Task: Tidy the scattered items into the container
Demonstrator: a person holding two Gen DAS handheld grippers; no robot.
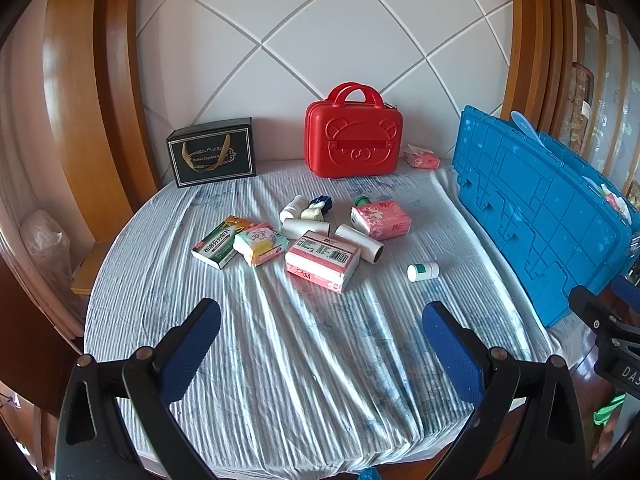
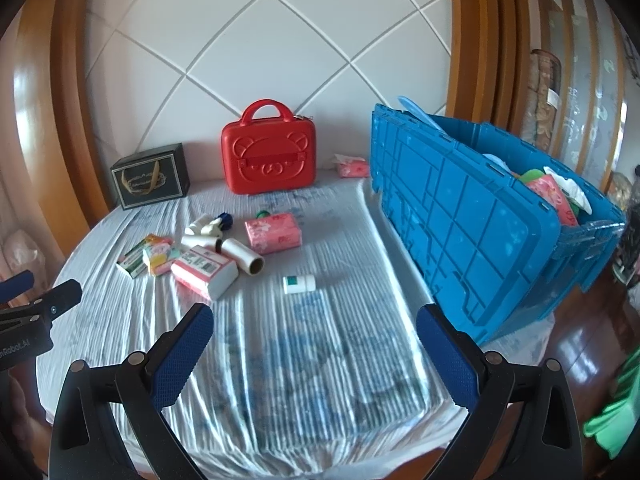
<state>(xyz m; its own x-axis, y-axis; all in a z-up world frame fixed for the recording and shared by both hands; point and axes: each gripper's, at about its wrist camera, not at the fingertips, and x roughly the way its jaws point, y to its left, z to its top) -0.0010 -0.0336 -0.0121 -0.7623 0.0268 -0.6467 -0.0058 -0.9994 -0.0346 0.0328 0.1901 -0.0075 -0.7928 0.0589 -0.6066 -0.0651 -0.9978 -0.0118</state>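
Scattered items lie mid-table on a striped cloth: a green-and-white box [image 1: 216,242], a pastel pack [image 1: 261,243], a pink-and-white tissue pack [image 1: 322,260], a pink floral pack [image 1: 382,216], two cardboard rolls [image 1: 360,243], small bottles [image 1: 292,209] and a white jar [image 1: 423,271]. The blue crate [image 2: 500,216] with its lid hanging open stands at the right and holds several items. My left gripper [image 1: 320,330] is open above the near cloth, nothing between its fingers. My right gripper [image 2: 314,330] is also open and empty, just short of the white jar [image 2: 299,283].
A red bear-face case [image 1: 353,140] and a black gift box [image 1: 212,157] stand at the back by the padded wall. A small pink tissue pack [image 1: 421,158] lies behind the crate lid. Wooden frames flank the round table; its front edge is near.
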